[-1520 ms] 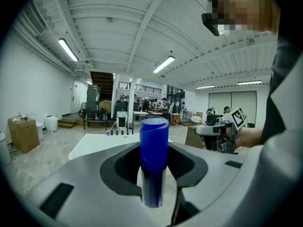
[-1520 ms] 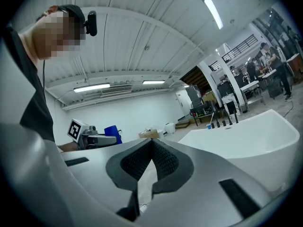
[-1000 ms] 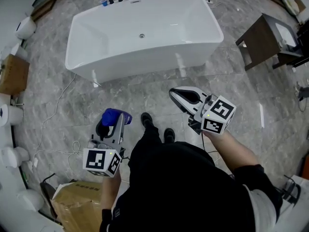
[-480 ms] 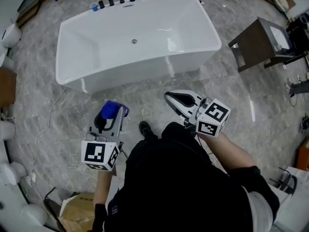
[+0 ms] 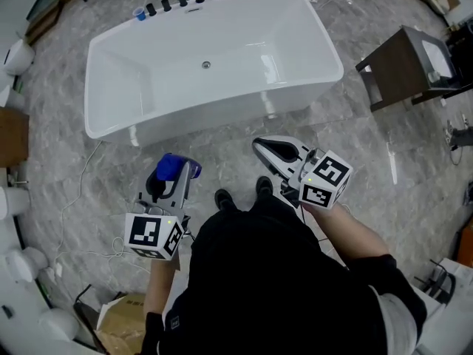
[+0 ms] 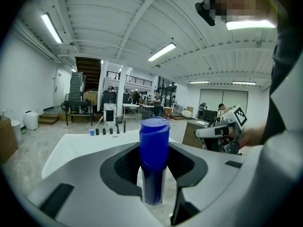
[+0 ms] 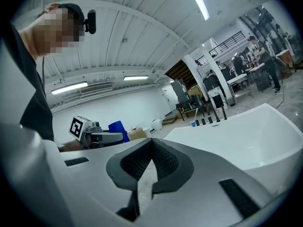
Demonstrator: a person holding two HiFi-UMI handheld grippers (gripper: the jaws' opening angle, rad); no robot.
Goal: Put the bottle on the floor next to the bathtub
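Observation:
A blue bottle (image 6: 154, 160) stands upright between the jaws of my left gripper (image 5: 168, 174), which is shut on it; from above, the bottle (image 5: 171, 167) shows as a blue cap over the grey floor, a short way in front of the white bathtub (image 5: 133, 124). My right gripper (image 5: 275, 151) hovers to the right at about the same height, shut with nothing in it; its jaws meet at the tips in the right gripper view. From that side the bottle (image 7: 116, 128) peeks out behind the left gripper's marker cube.
The bathtub's taps and a small blue cup (image 5: 140, 13) sit at its far rim. A dark wooden cabinet (image 5: 403, 65) stands at the right. A cardboard box (image 5: 122, 320) and white cables (image 5: 81, 191) lie at the left. My feet (image 5: 244, 194) stand between the grippers.
The view has shifted: the bathtub sits lower-left in frame and closer. Both grippers kept their hold and spacing, drifting slightly; my feet stepped forward toward the tub.

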